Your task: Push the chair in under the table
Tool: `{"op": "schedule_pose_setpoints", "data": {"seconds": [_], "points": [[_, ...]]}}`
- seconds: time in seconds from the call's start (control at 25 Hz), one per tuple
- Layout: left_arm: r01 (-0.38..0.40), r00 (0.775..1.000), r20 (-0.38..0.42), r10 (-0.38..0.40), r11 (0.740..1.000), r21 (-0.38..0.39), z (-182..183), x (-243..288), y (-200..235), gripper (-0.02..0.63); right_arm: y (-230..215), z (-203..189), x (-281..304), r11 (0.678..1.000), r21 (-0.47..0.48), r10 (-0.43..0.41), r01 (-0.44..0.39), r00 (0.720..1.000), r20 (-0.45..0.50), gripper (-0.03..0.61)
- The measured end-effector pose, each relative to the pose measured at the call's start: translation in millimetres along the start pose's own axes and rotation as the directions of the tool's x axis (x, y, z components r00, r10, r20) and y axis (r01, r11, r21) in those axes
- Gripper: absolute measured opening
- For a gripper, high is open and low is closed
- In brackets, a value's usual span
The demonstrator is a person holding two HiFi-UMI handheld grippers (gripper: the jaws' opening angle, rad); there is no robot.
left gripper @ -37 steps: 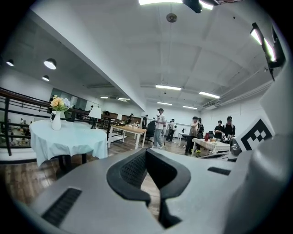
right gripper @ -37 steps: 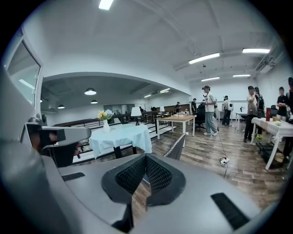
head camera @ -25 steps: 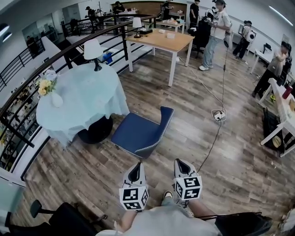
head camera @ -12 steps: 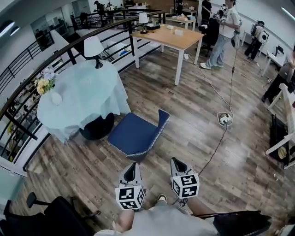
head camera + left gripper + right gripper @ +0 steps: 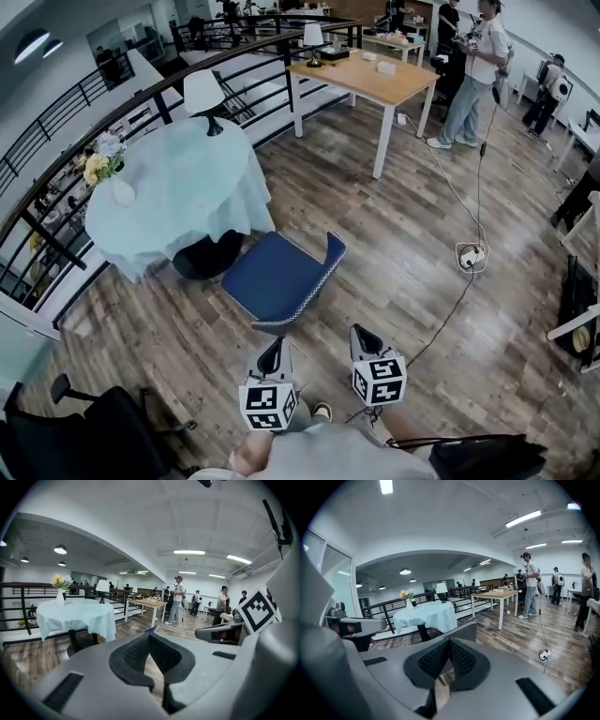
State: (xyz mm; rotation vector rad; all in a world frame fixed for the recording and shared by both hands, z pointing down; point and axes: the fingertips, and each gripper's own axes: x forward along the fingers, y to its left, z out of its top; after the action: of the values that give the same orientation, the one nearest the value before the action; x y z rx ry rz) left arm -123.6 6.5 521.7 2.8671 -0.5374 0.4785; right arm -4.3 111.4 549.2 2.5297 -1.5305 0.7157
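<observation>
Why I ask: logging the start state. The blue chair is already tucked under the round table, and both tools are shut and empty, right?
Not tucked: the head view shows the blue chair pulled out, its seat beside the round table, not under it. The left tool and right tool are shut and empty.

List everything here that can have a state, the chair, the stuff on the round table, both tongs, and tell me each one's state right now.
blue chair: upright, standing out beside the round table, not pushed under it.
left tongs: shut, nothing between them.
right tongs: shut, nothing between them.
vase: upright on the round table, flowers in it.
lamp: upright on the round table.
</observation>
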Motion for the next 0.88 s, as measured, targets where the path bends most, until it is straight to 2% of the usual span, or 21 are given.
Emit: {"op": "schedule_pose_setpoints", "data": {"seconds": [0.24, 0.44, 0.68, 0.88], "points": [[-0.062, 0.997, -0.038, 0.061, 0.998, -0.025, -5.7, 10.8, 19.3, 0.005, -5.1, 7.1, 29.6, 0.999, 0.019, 0.038, -0.038, 0.999, -0.006, 0.017], [-0.081, 0.996, -0.038, 0.078, 0.994, -0.070, -5.7, 48.4, 29.4, 0.005, -23.8, 21.1, 52.5, 0.999, -0.003, 0.044, -0.044, 0.999, -0.014, 0.017], [-0.056, 0.998, -0.010, 0.055, 0.992, -0.111, 13.1, 102.6, 33.1, 0.005, -60.3, 40.9, 77.9, 0.997, -0.076, 0.030, -0.033, 0.998, -0.049, 0.017], [-0.064, 0.998, -0.011, 0.063, 0.992, -0.107, 24.3, 130.5, 38.7, 0.005, -74.0, 55.4, 107.7, 0.997, -0.061, 0.041, -0.045, 0.998, -0.053, 0.017]]}}
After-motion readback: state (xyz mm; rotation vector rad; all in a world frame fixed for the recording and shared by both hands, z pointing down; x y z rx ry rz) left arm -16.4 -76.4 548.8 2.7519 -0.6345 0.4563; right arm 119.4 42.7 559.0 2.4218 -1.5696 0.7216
